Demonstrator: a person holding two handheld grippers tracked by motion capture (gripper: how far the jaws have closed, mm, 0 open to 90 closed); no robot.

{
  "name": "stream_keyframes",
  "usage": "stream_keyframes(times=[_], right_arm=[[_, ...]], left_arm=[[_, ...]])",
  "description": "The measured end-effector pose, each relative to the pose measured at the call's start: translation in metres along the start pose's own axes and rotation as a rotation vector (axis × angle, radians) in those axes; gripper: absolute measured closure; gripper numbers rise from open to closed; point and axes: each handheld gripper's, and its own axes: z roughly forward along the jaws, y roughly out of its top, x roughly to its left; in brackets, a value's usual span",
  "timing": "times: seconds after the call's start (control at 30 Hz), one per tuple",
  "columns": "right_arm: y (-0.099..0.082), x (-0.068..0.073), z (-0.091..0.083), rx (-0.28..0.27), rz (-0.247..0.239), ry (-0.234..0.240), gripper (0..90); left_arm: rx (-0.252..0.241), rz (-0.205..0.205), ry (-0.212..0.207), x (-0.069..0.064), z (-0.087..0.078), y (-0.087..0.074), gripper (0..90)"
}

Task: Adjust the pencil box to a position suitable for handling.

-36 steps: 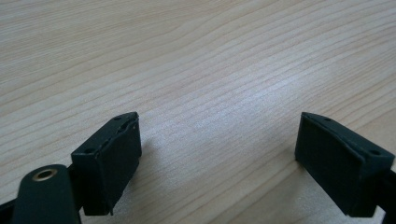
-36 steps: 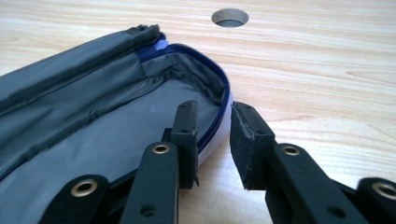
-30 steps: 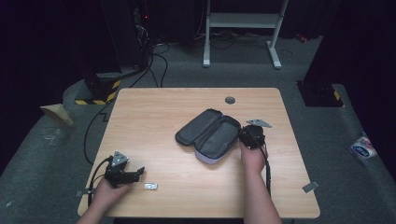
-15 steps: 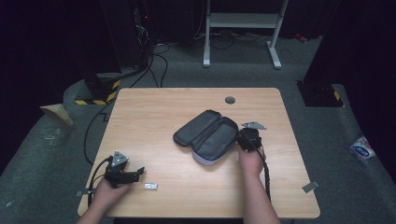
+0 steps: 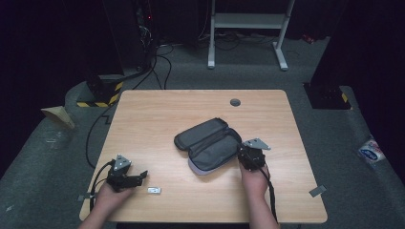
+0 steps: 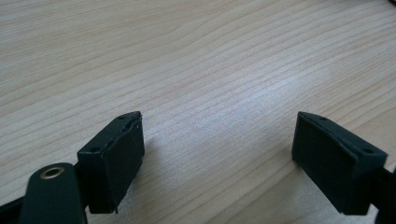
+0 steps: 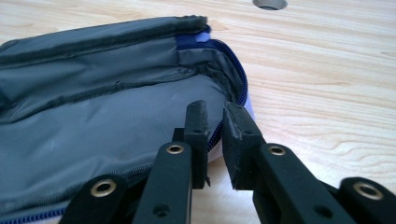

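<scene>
Two grippers are seen — right gripper (image 7: 214,122) clamped on the case (image 7: 107,116) edge, left gripper (image 6: 219,154) spread wide over table (image 6: 210,60).

I can make out no readable text, label, brand or number anywhere from here, on the table or around it.

We see a pale wooden desk (image 5: 157,114) on grey carpet (image 5: 57,157); dark surrounds, a white metal stand (image 5: 248,21) at upper centre, black-yellow hazard tape (image 5: 98,101) left.
</scene>
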Motion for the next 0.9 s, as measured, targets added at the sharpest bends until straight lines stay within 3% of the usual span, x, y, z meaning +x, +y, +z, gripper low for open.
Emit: stream_keyframes(times=[0.23,0.5,0.6,0.9], right_arm=[[-0.015,0.023,-0.011,-0.016,-0.013,0.055,72.0],[-0.015,0.045,-0.011,-0.036,-0.013,0.114,67.7],[-0.013,0.057,-0.014,-0.056,-0.037,0.148,63.9],[-0.010,0.046,-0.028,-0.090,-0.040,0.123,60.4]], left_arm=[[-0.008,0.002,0.002,0.000,0.000,0.000,20.8],[-0.016,0.004,-0.001,0.001,-0.001,0.000,28.8],[-0.018,0.006,-0.003,0.001,-0.001,0.000,30.5],[-0.030,0.023,0.018,-0.001,-0.003,0.005,37.4]])
